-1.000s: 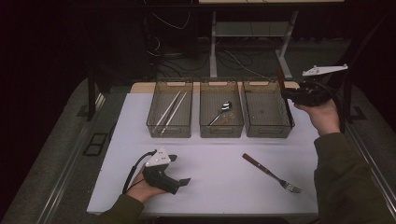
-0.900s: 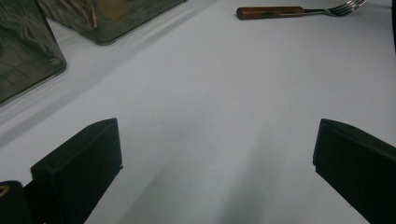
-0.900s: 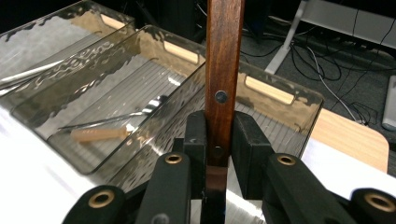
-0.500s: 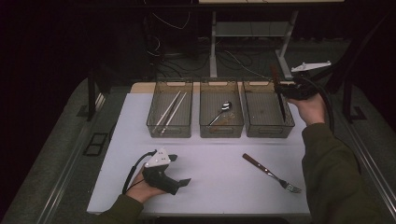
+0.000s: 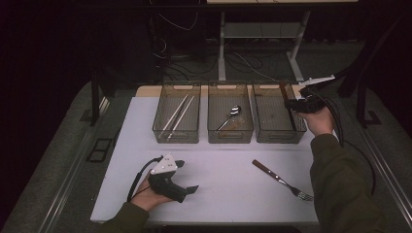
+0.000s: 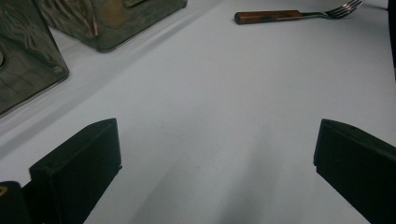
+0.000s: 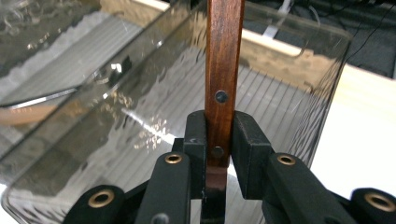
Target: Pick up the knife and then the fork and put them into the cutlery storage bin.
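My right gripper is shut on a wooden-handled utensil, whose far end I cannot make out. It holds the brown handle over the right-hand clear bin; in the right gripper view the jaws pinch the riveted handle above the bin's ribbed floor. My left gripper rests on the white table near the front left, open, with bare tabletop between its jaws. A fork with a wooden handle lies on the table at front right, also seen as the fork in the left gripper view.
Three clear bins stand in a row at the back of the white mat: the left bin holds chopsticks, the middle bin a spoon. A cable trails from the right gripper past the table's right edge.
The right hand has come down and slightly left with the utensil, from above the right bin's far corner to low over it. The left gripper and the fork have stayed put.
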The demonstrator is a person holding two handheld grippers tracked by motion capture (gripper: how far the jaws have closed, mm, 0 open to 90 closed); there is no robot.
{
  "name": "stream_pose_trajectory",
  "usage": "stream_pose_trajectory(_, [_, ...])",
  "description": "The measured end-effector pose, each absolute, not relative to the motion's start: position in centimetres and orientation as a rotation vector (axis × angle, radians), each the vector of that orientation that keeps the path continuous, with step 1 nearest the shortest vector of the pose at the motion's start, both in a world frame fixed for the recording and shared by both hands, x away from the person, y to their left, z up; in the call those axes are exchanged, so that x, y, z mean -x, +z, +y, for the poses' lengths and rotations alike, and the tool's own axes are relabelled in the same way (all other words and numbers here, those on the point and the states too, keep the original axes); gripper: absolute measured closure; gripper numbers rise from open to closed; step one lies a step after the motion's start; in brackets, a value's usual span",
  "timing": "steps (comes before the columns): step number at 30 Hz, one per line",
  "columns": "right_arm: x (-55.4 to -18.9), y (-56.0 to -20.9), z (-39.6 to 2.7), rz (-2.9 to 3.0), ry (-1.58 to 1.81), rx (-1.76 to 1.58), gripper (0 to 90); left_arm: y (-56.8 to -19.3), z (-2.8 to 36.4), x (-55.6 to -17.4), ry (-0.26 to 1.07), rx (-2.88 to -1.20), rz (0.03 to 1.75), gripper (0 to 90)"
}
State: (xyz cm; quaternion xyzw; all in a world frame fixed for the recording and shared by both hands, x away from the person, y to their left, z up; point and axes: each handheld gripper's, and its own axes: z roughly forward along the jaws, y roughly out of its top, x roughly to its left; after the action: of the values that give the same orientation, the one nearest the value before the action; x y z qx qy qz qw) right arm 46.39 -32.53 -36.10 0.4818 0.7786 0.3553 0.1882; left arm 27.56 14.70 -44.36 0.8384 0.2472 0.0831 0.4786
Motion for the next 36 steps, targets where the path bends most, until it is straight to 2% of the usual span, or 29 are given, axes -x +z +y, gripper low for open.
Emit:
stream_pose_trajectory(16, [-46.8, -37.9, -32.4, 2.258, 0.929, -1.369, 75.7, -44.4, 14.6, -27.6, 0.196, -2.056, 0.598, 0.0])
stream_pose_trajectory(19, [-46.8, -37.9, -32.4, 2.247, 0.942, -1.36, 59.6, -44.4, 14.6, -27.6, 0.196, -2.056, 0.597, 0.0])
stream_pose_trajectory(21, [-46.7, -37.7, -32.5, 2.237, 0.962, -1.358, 54.5, -44.4, 14.6, -27.6, 0.194, -2.055, 0.598, 0.0])
stream_pose_trajectory(32, [-45.3, -36.4, -32.8, 2.252, 1.123, -1.343, 37.9, -44.4, 14.6, -27.5, 0.193, -2.053, 0.595, 0.0])
stream_pose_trajectory(36, [-43.8, -35.9, -32.6, 2.267, 1.158, -1.282, 36.7, -44.4, 14.7, -27.5, 0.194, -2.049, 0.6, 0.0])
